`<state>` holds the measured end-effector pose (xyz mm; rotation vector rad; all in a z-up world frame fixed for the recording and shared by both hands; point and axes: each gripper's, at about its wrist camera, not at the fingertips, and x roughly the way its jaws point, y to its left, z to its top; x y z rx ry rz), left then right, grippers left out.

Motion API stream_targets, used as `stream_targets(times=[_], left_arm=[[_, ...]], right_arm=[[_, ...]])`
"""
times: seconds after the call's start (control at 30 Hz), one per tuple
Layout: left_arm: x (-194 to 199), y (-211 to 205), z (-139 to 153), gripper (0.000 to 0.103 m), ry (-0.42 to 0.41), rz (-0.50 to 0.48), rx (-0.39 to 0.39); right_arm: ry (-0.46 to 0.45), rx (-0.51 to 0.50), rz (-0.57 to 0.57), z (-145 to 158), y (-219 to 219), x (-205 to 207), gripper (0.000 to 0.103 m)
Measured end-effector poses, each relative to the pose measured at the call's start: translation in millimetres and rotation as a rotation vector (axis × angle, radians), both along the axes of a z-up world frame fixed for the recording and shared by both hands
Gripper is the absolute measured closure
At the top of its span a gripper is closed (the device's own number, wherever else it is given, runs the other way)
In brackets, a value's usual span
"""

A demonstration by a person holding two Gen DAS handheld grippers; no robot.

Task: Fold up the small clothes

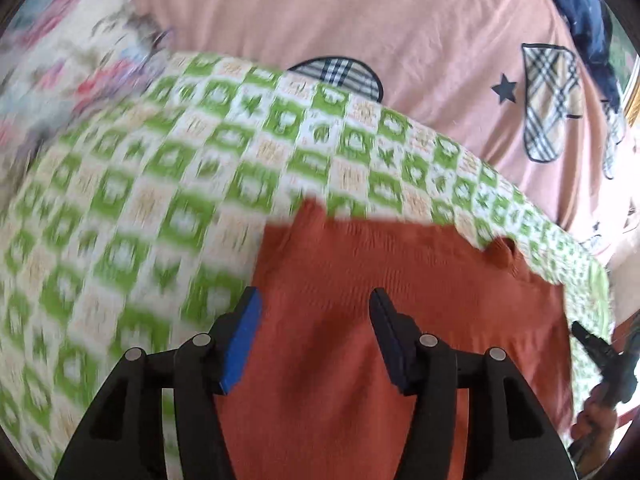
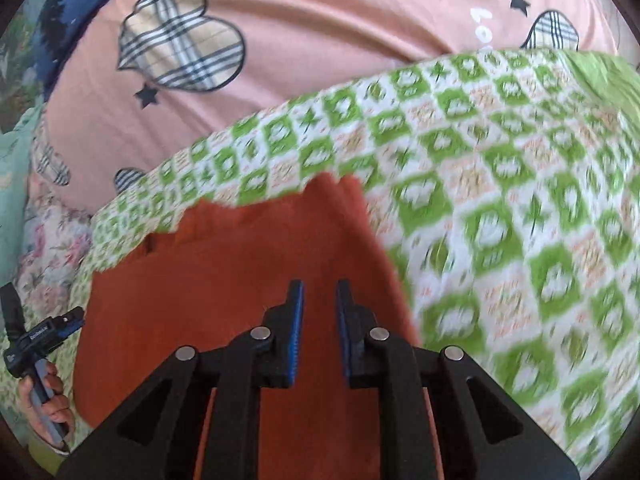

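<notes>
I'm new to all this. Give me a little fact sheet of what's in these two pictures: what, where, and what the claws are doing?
garment: orange-red knit piece, lying flat
under it: green-and-white checked cloth
farther back: pink sheet with plaid hearts
left gripper: open above the garment, nothing between its fingers
right gripper: narrow gap between its fingers, nothing gripped
motion: both pictures blurred

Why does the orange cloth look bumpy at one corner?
The orange cloth lies mostly flat on the green checked blanket, but its far corner is bunched into a little pucker instead of lying smooth. Nothing looks torn or spilled.
</notes>
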<state>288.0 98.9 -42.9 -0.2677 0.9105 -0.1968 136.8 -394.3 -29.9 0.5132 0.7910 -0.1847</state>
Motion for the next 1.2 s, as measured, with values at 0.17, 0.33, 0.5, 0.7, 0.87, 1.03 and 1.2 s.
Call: stream_targets(times=[0.17, 0.33, 0.5, 0.7, 0.87, 1.03, 1.2], left_arm=[[-78.9, -6.3, -18.9, 0.046, 0.025, -0.039, -0.073], [-140.0, -11.2, -22.3, 0.046, 0.034, -0.052, -0.114], [-175.9, -7.8, -27.4, 0.045, 0.059, -0.039, -0.163], [-195.3, -4.5, -41.9, 0.038, 0.105, -0.015, -0.185], [-195.2, -1.0, -52.4, 0.037, 0.122, 0.032, -0.218], [-188.4, 8.3, -55.0, 0.035, 0.107, 0.090, -0.240], [-169.4, 20.2, -55.1, 0.035, 0.090, 0.164, -0.285]], right_arm=[[0.035, 0.060, 0.044, -18.0, 40.1, -26.2, 0.086], [0.038, 0.078, 0.067, -15.2, 68.9, -55.9, 0.075], [0.023, 0.013, 0.097, 1.2, 92.2, -75.9, 0.065], [0.002, 0.020, 0.112, 15.0, 102.3, -91.5, 0.052], [0.014, 0.026, 0.142, 16.5, 109.8, -103.3, 0.041], [0.020, 0.030, 0.168, 14.6, 115.8, -107.8, 0.033], [0.055, 0.036, 0.189, 12.4, 119.9, -101.7, 0.026]])
